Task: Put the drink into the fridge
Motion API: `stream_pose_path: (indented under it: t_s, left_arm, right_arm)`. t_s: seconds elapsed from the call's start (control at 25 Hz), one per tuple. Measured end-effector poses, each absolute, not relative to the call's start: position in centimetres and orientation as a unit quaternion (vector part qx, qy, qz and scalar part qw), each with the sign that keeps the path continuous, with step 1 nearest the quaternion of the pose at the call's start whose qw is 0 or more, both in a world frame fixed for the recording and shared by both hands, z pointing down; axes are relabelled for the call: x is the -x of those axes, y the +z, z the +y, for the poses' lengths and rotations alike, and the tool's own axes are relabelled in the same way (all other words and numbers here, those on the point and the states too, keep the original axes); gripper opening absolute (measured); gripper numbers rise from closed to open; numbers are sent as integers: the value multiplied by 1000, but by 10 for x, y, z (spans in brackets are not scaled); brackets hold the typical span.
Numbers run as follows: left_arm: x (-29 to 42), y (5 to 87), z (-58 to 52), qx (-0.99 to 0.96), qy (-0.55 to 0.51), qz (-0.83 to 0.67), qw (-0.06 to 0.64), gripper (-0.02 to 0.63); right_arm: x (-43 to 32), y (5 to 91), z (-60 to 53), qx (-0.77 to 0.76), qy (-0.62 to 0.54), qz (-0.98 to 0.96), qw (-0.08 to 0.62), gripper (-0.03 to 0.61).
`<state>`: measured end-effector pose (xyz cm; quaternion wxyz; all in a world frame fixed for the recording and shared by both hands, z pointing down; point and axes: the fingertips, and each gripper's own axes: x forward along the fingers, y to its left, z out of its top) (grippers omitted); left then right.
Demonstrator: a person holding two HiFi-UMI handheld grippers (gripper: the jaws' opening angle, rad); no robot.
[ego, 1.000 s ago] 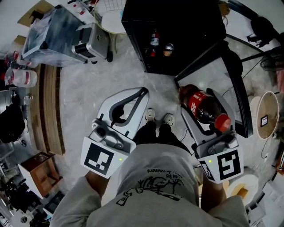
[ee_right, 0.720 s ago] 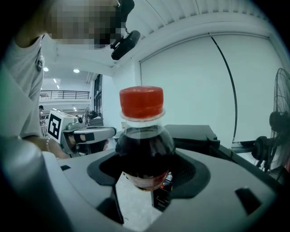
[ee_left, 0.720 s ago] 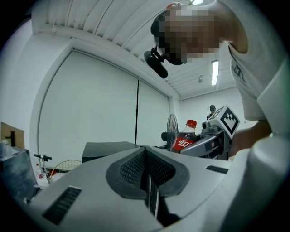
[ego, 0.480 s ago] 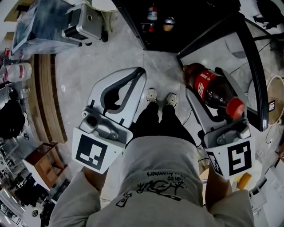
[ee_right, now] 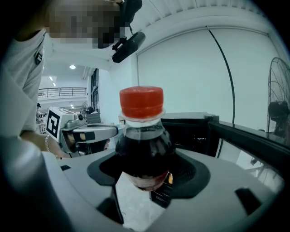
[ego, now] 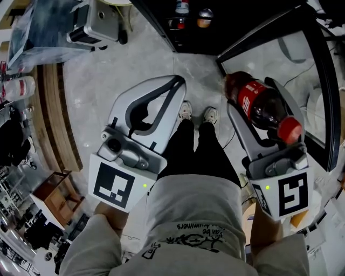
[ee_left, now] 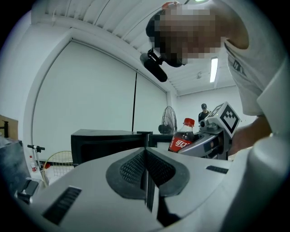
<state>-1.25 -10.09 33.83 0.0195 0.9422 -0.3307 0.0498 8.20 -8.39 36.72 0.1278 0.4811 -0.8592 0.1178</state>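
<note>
The drink is a dark cola bottle (ego: 259, 108) with a red cap (ego: 289, 129) and a red label. My right gripper (ego: 250, 94) is shut on it, the bottle's base pointing toward the black fridge (ego: 226, 21). The fridge's glass door (ego: 323, 81) stands open to the right. In the right gripper view the bottle (ee_right: 142, 145) sits between the pads, cap (ee_right: 141, 102) toward the camera, with the fridge (ee_right: 190, 131) just behind. My left gripper (ego: 175, 82) is shut on nothing, level with the right one. Its jaws meet in the left gripper view (ee_left: 146, 167), which also shows the bottle (ee_left: 181, 138).
Two cans or small bottles (ego: 182, 6) stand inside the fridge. A silver box (ego: 99, 24) sits on the floor at upper left, wooden boards (ego: 54, 118) along the left, a brown stool (ego: 54, 194) lower left. The person's shoes (ego: 197, 113) stand just before the fridge.
The person has stepped nearer the fridge, which has slid toward the top edge of the head view. Both grippers are carried forward, the right one still holding the bottle.
</note>
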Motion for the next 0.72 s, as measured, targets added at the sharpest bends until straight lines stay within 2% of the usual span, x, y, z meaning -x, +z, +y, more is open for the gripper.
stream_pose_path:
  t_s: [0.72]
  left_arm:
    - [-1,413,-134,-943,57,-327,5,21]
  right_arm:
    - [-94,449,-124,-493,115,-851,140,308]
